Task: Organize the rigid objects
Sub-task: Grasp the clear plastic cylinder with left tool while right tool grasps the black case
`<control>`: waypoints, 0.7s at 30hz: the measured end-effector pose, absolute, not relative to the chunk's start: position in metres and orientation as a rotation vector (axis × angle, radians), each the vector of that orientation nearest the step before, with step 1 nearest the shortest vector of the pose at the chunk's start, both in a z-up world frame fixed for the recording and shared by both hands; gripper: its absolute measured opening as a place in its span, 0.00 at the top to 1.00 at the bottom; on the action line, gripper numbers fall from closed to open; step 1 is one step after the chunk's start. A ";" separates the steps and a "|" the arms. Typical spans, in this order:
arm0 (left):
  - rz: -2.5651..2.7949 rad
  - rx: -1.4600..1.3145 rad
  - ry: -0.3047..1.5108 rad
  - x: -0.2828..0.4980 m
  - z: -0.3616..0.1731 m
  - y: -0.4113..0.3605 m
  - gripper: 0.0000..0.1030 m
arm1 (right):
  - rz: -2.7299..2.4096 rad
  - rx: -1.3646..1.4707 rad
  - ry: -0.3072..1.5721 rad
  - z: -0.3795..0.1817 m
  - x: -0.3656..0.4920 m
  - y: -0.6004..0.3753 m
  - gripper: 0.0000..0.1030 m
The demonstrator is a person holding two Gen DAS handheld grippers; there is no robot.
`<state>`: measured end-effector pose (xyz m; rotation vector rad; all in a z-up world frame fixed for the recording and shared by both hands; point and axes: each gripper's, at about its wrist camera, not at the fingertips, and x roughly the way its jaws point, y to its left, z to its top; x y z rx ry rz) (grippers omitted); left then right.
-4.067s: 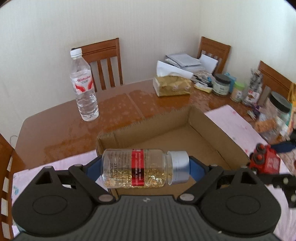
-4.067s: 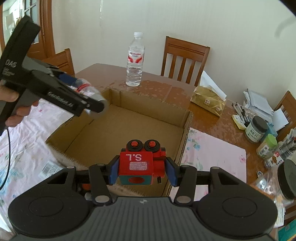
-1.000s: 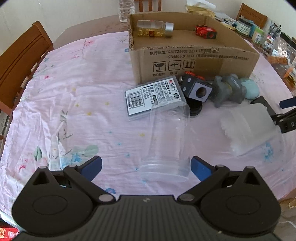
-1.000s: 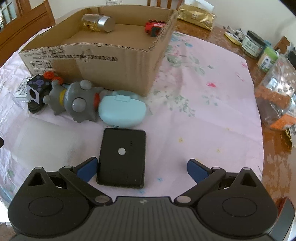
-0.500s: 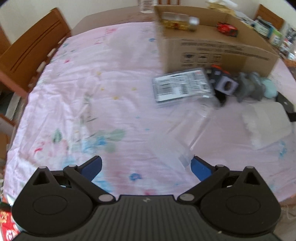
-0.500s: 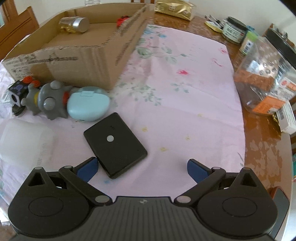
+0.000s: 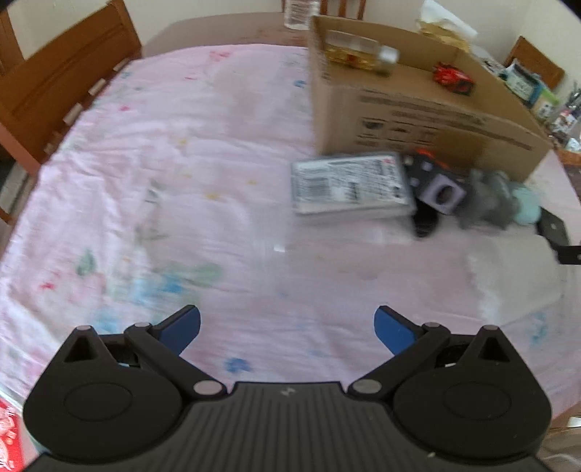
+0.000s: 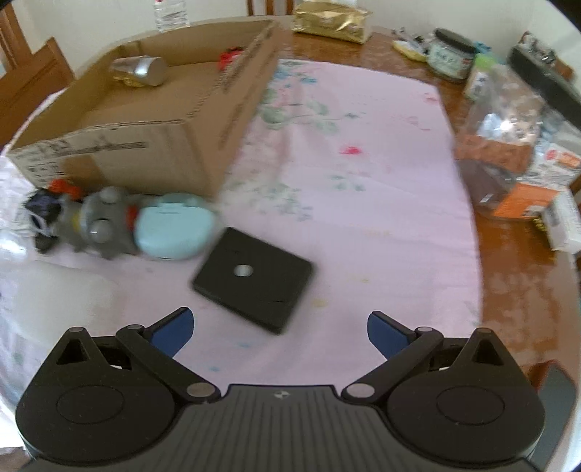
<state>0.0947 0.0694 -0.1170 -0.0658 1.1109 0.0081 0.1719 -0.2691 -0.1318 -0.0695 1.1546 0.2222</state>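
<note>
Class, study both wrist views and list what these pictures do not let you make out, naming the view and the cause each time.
- Left wrist view: print on the flat packet is unreadable, smeared by motion blur.
- Left wrist view: the black pad is cut off by the frame edge.
- Right wrist view: the red toy in the cardboard box is mostly hidden behind the box wall.

Wooden table (image 8: 523, 276), glossy brown, under a pink floral tablecloth (image 7: 181, 188). Wooden chair (image 7: 54, 90) ahead-left of the left gripper. Plain cream walls (image 8: 90, 21) beyond. Soft daylight; both views motion-blurred.
</note>
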 end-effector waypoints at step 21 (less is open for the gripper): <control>0.033 -0.121 1.030 0.123 -0.120 0.059 0.01 | 0.071 -0.067 1.105 -0.142 0.189 -0.253 0.00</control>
